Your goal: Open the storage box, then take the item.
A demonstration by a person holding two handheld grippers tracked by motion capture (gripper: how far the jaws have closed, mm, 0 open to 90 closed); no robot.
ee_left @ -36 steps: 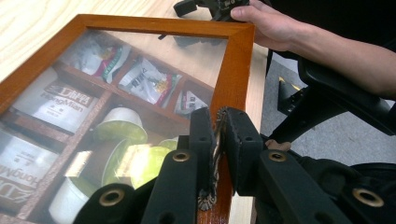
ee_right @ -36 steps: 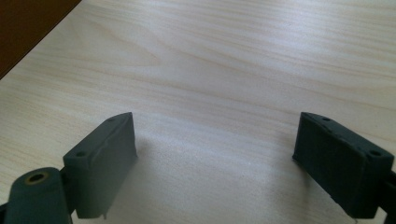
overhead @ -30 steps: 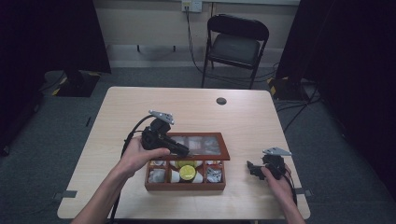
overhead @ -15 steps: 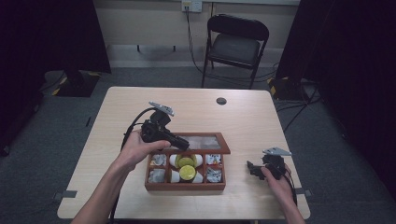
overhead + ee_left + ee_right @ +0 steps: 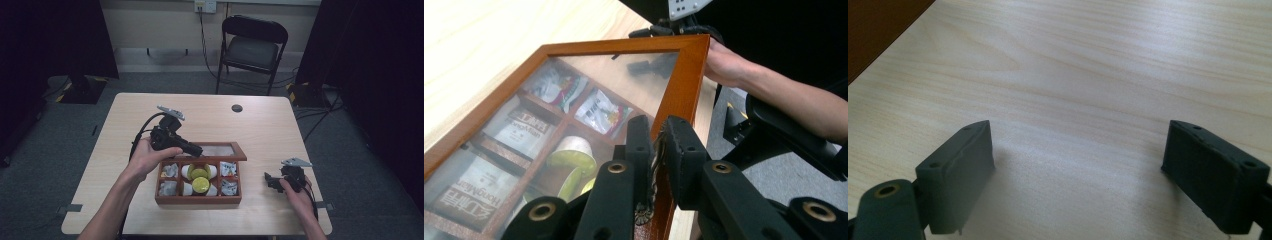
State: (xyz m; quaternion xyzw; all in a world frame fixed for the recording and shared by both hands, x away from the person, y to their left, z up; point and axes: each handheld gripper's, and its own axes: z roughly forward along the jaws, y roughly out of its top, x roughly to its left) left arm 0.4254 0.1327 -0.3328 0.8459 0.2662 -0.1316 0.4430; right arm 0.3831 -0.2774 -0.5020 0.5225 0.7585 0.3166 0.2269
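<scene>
Slippage threatens: left gripper (image 5: 655,145) pinches only the thin edge of the glass-paned wooden lid (image 5: 684,90), half-raised over the wooden tea box (image 5: 198,198) mid-worktop (image 5: 125,125); it may slam. Right gripper (image 5: 1078,170) rests spread, probably idle.

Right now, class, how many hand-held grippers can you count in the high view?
2: the left hand-held gripper at the wooden box's lid, and the right hand-held gripper resting on the table right of the box.

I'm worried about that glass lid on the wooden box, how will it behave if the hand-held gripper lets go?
The lid stands half raised, pinched at its frame edge by the left hand-held gripper, so it would probably drop shut. Its pane looks like glass, likely fragile. The wooden frame seems stiff.
</scene>
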